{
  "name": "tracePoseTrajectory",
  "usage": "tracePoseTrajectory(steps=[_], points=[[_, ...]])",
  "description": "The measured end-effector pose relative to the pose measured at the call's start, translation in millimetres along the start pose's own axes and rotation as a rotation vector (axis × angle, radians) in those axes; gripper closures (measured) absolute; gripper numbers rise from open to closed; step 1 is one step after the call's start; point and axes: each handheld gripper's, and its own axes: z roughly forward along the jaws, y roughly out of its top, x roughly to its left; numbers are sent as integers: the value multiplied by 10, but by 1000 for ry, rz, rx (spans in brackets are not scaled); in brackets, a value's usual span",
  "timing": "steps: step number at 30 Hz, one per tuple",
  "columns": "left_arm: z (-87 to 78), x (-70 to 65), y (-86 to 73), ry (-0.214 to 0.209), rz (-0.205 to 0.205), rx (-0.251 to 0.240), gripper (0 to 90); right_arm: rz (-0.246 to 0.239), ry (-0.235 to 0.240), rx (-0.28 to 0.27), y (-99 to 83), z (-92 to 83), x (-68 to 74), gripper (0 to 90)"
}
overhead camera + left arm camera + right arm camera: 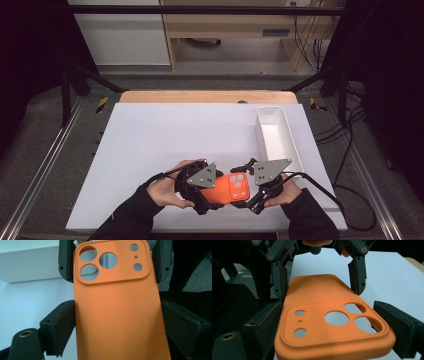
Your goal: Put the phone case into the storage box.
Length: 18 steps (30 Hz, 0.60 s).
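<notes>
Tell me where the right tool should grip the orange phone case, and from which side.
Grip the phone case across its width at the camera-cutout end, coming in from the end opposite the left tool. The long edges there are straight and parallel, the raised camera frame stiffens that end, and the right tool already straddles it.

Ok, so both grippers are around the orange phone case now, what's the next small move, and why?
Probably close the right gripper firmly on the phone case before anything else. The left gripper clamps the plain end and the right one's jaws flank the camera end, but I can't tell whether its pads press yet. A sure grip would let the left release.
</notes>
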Motion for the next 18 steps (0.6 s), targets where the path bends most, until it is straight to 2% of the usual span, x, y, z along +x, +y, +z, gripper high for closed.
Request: tracePoseTrajectory(steps=[5, 11, 18], points=[[13, -8, 2, -5, 13, 6, 138, 5, 19, 17, -12, 20, -1, 120], [11, -11, -1, -13, 15, 5, 138, -5, 26, 11, -14, 20, 10, 133], [9, -10, 1, -18, 8, 7, 138, 6, 48, -4, -20, 14, -2, 147]])
